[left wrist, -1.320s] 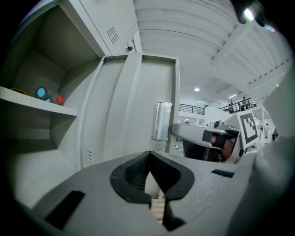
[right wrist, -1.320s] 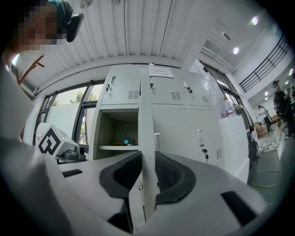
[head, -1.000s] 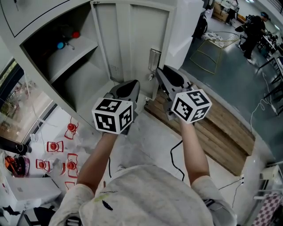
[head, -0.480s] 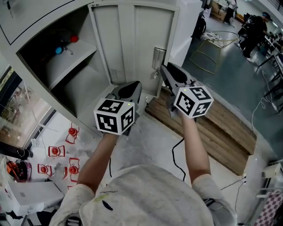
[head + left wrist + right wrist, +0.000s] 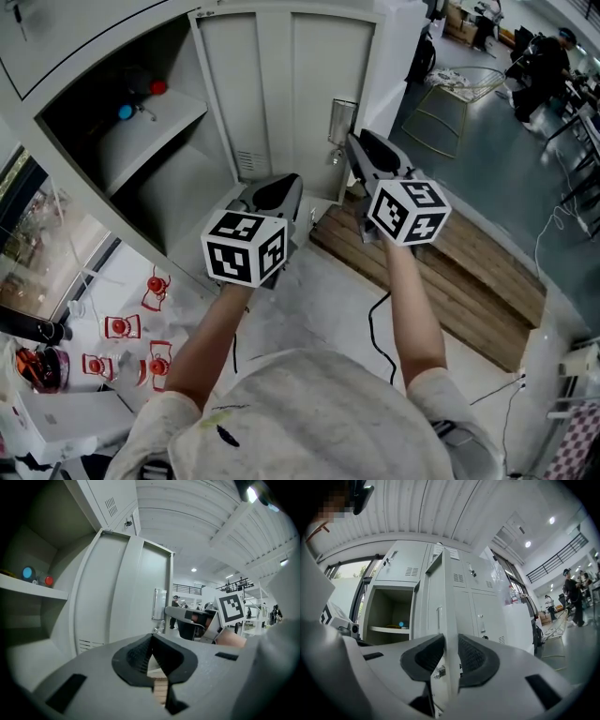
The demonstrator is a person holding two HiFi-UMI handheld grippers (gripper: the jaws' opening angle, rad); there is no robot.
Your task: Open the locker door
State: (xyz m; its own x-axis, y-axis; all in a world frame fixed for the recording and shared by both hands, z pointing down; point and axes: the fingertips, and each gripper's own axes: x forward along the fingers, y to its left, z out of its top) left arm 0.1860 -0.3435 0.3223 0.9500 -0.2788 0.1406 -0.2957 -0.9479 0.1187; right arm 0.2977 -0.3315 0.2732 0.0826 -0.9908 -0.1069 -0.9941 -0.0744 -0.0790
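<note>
Jaws of the right gripper [image 5: 448,654] are clamped on the free edge of the pale grey metal locker door [image 5: 281,94], which stands swung well open.
Left gripper [image 5: 153,660] hangs alongside, jaws together on nothing. The thin edge could slip from the ribbed pads if the pull strays off the hinge arc, and overswinging might bang the door into the neighbouring grey lockers [image 5: 485,613].

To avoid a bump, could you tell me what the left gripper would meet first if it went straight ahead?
Most likely the inner face of the open locker door; the left gripper points at it, though depth is unclear.
</note>
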